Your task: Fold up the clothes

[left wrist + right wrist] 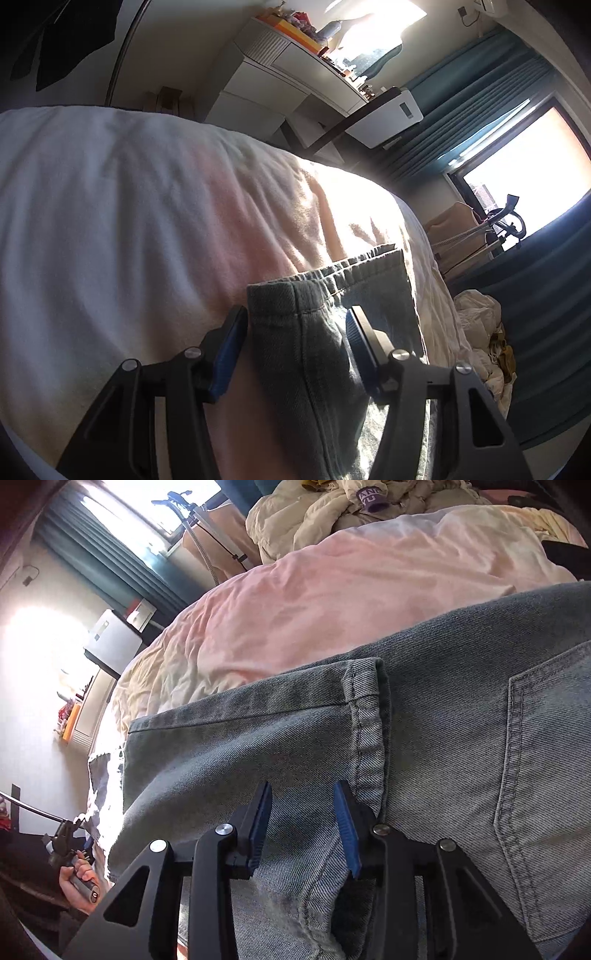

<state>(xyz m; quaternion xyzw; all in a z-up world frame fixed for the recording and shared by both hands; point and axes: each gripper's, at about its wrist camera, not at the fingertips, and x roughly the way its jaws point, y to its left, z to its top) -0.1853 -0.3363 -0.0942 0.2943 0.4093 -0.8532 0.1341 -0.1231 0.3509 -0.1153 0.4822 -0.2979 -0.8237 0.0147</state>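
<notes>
- Jeans (pixel 424 746) first, since they fill the bottom of both wrist views: faded grey-blue denim lying on the pale pink bedspread (pixel 332 602), partly folded, with a leg hem doubled over on top near a back pocket.
- Right gripper (pixel 303 827) hangs right over that folded layer. Its jaws are opening, blue pads a narrow way apart, and no cloth looks pinched between them.
- Left gripper (pixel 295 347) stands about half open with a bunched ridge of denim sitting between the pads. Whether the pads actually press on it can't be told from here; there looks to be a gap on the left side.
- Handling-wise, denim is heavy and fairly stiff for clothing. It should keep a crease and not slide much on the sheet, but thick seams and hems resist bending.
- Best bet for a hold is probably a stitched hem or the waistband edge, where layers stay together, not the flat middle.
- Further off, a crumpled cream pile of laundry (pixel 332 513) waits at the far end of the bed.
- Beyond that, teal curtains (pixel 480 110) and a bright window.
</notes>
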